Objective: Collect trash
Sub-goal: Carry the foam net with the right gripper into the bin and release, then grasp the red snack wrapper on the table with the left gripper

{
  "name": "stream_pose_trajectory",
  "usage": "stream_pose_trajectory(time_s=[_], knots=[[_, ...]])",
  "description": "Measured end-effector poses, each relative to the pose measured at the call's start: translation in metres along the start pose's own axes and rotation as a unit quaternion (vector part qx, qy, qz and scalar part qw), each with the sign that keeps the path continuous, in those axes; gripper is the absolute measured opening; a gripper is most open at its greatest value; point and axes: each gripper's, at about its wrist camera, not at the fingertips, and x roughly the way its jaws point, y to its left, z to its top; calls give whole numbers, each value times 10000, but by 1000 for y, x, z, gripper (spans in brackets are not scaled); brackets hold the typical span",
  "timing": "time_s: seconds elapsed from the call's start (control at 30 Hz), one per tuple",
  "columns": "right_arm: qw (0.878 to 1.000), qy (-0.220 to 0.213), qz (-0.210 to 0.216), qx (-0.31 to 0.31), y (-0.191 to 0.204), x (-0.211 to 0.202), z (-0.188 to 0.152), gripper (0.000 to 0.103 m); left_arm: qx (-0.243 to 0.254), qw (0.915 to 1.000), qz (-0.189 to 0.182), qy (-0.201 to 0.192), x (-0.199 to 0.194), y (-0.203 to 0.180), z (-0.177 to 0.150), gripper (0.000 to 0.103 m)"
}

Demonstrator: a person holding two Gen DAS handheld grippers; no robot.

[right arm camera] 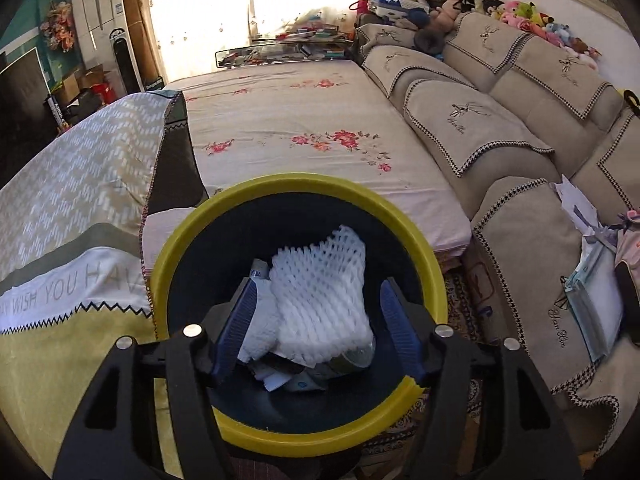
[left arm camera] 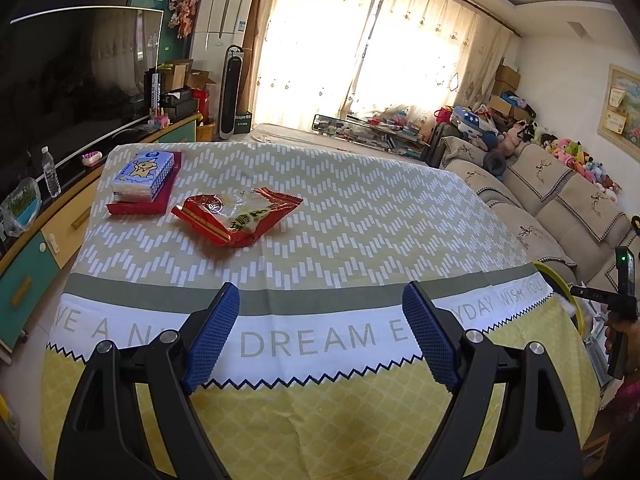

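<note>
Right claw (right arm camera: 318, 328) is hanging over the trash bin (right arm camera: 424, 248), pointing steeply down into it, jaws spread, pads not pressing on anything. White foam net (right arm camera: 320, 300) is sitting in the bin directly ahead of and between my pads (right arm camera: 240, 320); can't tell if its left edge is brushing the left pad. Under the net I'm seeing crumpled paper (right arm camera: 256, 344) and other scraps, too jumbled to name. Bin has a yellow rim and dark inside, and it's standing just right of the desk (right arm camera: 60, 208), in front of the flowered bed (right arm camera: 304, 120); sofa (right arm camera: 520, 216) is further right. Left claw (left arm camera: 320, 336) is hovering over the near edge of the desk, jaws spread wide, nothing between them, only the lettered tablecloth (left arm camera: 320, 240) showing below. Ahead and slightly left of the left claw, well apart from it, a red snack wrapper (left arm camera: 236, 216) is lying flat on the desk. Further left of that, a blue tissue pack (left arm camera: 142, 178) is resting on a red box (left arm camera: 140, 200). From the left wrist view, the bin's rim is peeking out past the desk's right corner, with the right claw's body and my hand (left arm camera: 614, 332) at the frame's right edge.
</note>
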Motion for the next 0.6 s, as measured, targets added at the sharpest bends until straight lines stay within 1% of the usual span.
stream_pose_trajectory(time_s=[0.1,0.17,0.2,0.27,0.33,0.4,0.47,0.5,0.6], knots=[[9995,-187,192,146,2,-9,4,62,16,10000,-10,12,0,-1,0,82],[9978,-408,487,190,17,-23,11,62,46,10000,-14,15,0,-2,0,82],[9963,-541,639,187,27,-34,13,65,62,10000,-12,18,0,-3,0,83],[9917,-813,987,101,52,-51,19,70,72,10000,-21,30,0,-4,0,82],[9853,-1014,1374,-64,82,-63,26,70,32,9999,-102,49,0,-5,1,83],[9783,-1119,1727,-224,116,-70,34,71,-68,9998,-135,135,0,-3,3,82],[9723,-1182,1977,-408,148,-71,39,71,-144,9992,-240,298,2,0,8,82],[9695,-1203,2077,-504,165,-70,39,71,-118,9990,-258,356,2,1,11,82],[9628,-1223,2303,-704,200,-63,39,71,252,9986,-48,464,5,2,27,82]])
